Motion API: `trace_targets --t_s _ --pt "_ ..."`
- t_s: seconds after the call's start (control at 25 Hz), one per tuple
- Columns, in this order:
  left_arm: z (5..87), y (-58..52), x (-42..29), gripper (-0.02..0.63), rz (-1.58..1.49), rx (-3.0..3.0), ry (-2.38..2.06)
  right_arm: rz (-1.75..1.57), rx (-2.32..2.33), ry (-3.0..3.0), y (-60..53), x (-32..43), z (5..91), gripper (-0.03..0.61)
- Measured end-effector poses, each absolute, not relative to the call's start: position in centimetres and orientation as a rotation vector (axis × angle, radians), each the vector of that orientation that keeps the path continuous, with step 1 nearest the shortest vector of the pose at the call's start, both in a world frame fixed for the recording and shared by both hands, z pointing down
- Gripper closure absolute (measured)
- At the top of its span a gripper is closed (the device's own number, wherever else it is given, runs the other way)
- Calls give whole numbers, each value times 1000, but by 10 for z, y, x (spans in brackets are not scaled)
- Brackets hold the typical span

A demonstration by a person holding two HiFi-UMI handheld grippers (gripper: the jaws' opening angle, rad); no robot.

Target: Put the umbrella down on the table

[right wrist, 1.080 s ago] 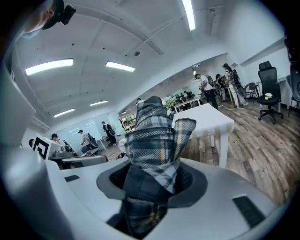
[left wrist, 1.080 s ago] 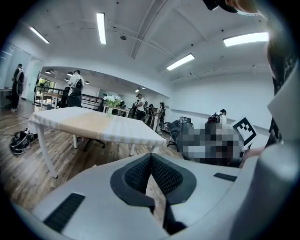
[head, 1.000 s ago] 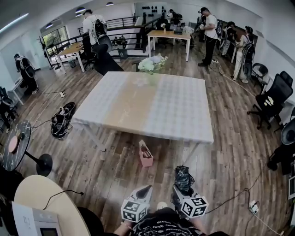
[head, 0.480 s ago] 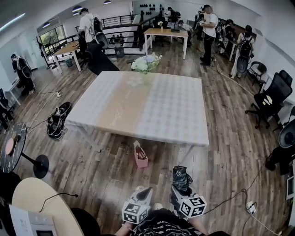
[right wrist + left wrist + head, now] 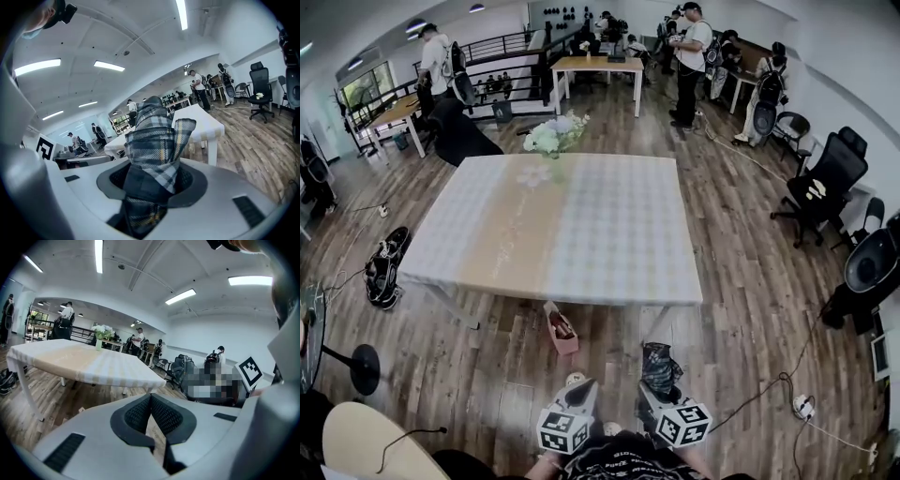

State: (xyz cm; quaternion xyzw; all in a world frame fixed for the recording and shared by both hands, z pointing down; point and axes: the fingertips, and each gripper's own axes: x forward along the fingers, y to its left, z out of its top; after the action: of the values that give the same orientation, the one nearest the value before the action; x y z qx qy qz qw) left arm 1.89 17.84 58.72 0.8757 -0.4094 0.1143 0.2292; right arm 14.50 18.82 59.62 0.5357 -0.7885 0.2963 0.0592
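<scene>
A folded plaid umbrella (image 5: 659, 364) stands up between the jaws of my right gripper (image 5: 653, 382), low in the head view. In the right gripper view the umbrella (image 5: 154, 140) fills the middle, and the right gripper (image 5: 152, 180) is shut on its dark lower part. My left gripper (image 5: 583, 388) hangs beside it on the left; in its own view the left gripper (image 5: 151, 397) has its pads meeting at the tips with nothing between them. The big table (image 5: 609, 253) with a pale checked cloth lies ahead, its near edge a little beyond both grippers.
A vase of flowers (image 5: 551, 139) stands at the table's far left edge. A pink bag (image 5: 562, 331) sits on the floor under the near edge, and a black pack (image 5: 382, 269) lies on the left. Office chairs (image 5: 818, 192) stand on the right, and people stand at the back.
Both grippers have been carried forward toward the table, which now sits nearer and more to the left in the head view. The umbrella stays held in the right gripper.
</scene>
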Motion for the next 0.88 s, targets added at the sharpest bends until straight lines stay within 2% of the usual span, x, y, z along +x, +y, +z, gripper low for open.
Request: trace_targets --t_s 0.48,0.88 --pt "580 19 -4 594 310 2471 -1028 907 1748 -2323 48 125 589 382" --pt "578 -102 -53 594 269 2515 -996 853 1802 -2301 -62 75 588 382"
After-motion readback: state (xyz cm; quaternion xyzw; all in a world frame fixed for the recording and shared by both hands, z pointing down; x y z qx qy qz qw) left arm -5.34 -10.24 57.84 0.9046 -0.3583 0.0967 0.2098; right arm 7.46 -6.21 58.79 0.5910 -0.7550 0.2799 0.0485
